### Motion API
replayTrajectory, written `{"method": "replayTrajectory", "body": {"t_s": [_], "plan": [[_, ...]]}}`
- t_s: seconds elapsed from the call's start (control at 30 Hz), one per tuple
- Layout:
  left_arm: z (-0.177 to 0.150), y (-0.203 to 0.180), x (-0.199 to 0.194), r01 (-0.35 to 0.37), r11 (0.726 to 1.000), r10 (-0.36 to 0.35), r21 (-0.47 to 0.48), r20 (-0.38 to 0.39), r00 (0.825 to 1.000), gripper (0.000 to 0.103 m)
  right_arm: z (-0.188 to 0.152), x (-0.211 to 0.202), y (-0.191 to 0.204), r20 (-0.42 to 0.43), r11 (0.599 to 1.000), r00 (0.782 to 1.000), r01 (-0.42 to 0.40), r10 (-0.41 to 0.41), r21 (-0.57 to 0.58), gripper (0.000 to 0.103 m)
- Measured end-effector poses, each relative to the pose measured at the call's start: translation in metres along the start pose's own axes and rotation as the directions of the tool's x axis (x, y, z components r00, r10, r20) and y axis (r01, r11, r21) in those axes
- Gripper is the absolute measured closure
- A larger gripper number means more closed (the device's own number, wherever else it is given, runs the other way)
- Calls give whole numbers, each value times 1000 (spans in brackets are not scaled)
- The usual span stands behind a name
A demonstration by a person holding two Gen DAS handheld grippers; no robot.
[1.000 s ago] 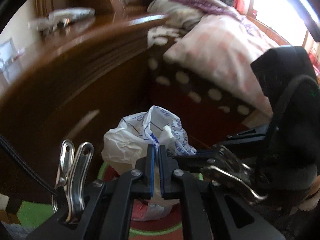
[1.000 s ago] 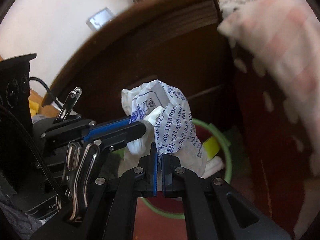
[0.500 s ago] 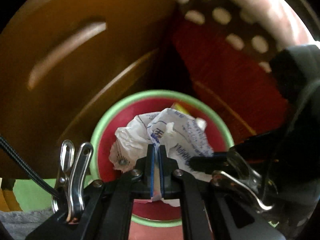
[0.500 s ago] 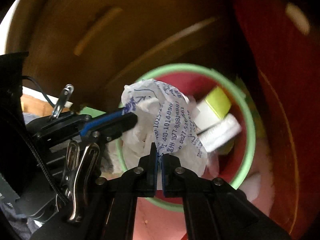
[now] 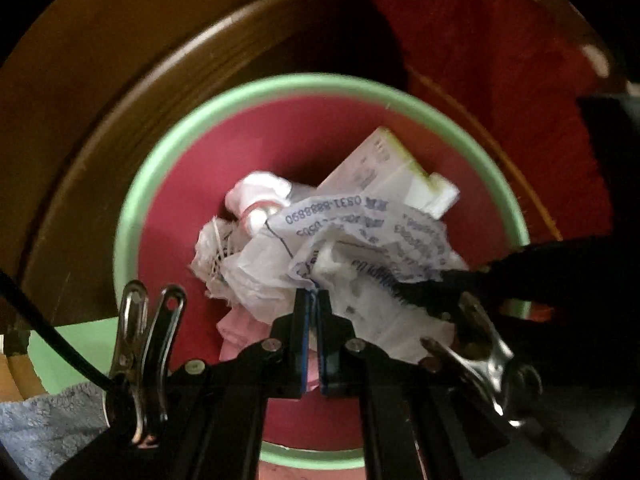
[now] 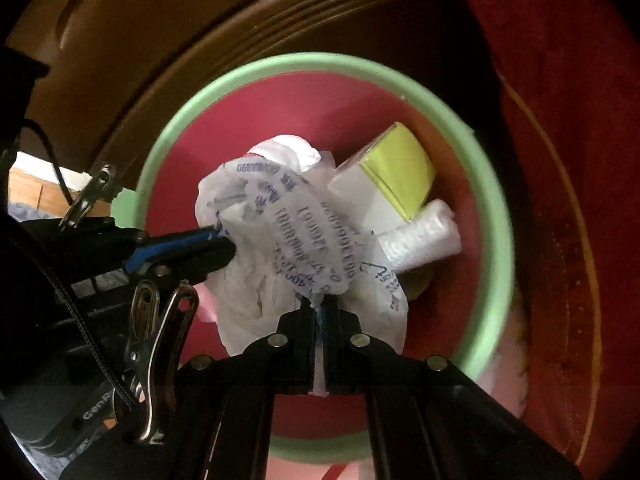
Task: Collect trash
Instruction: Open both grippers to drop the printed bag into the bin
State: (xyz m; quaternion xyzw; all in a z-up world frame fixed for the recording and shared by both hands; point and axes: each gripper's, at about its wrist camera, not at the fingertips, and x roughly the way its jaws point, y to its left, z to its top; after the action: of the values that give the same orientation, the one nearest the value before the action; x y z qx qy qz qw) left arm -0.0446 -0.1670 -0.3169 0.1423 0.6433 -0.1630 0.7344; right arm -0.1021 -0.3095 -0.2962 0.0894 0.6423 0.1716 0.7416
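A crumpled white plastic bag (image 5: 360,240) with blue print hangs in the mouth of a round bin with a green rim (image 5: 160,152) and a red inside. My left gripper (image 5: 314,296) is shut on the bag's near edge and points straight down. The right gripper (image 5: 404,292) comes in from the right and pinches the same bag. In the right wrist view the bag (image 6: 280,220) is clamped in my right gripper (image 6: 320,304), and the left gripper (image 6: 228,240) grips it from the left, over the bin rim (image 6: 496,208).
Inside the bin lie a white box with a yellow-green face (image 6: 400,172), a white roll (image 6: 424,232) and a small white wad (image 5: 260,200). Brown wooden furniture (image 5: 100,80) stands behind the bin, red fabric (image 6: 560,120) to its right, a blue-grey cloth (image 5: 40,432) at lower left.
Both grippers have sunk with the bag and tipped downward. The bed and cabinet top have left the views, the bin fills them, and the bag has gone from above the rim into the bin's mouth.
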Motion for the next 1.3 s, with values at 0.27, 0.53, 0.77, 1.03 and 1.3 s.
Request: {"method": "replayTrajectory", "body": {"t_s": [0.27, 0.53, 0.77, 1.03, 1.3], "plan": [[3, 4, 12, -35, 999, 35, -8, -15, 999, 102, 1, 10, -5, 15, 997, 999, 29, -28, -76, 100], [0, 10, 16, -31, 999, 31, -18, -28, 999, 100, 7, 21, -3, -25, 993, 999, 39, -42, -109, 100], [11, 10, 6, -35, 999, 34, -25, -45, 998, 96, 31, 25, 10, -29, 993, 999, 33, -37, -110, 100], [9, 14, -11, -67, 998, 68, 15, -44, 997, 78, 38, 27, 10, -4, 989, 998, 67, -68, -136, 80], [-7, 19, -35, -103, 993, 104, 51, -5, 995, 50, 42, 13, 26, 39, 954, 982, 188, -184, -235, 56]]}}
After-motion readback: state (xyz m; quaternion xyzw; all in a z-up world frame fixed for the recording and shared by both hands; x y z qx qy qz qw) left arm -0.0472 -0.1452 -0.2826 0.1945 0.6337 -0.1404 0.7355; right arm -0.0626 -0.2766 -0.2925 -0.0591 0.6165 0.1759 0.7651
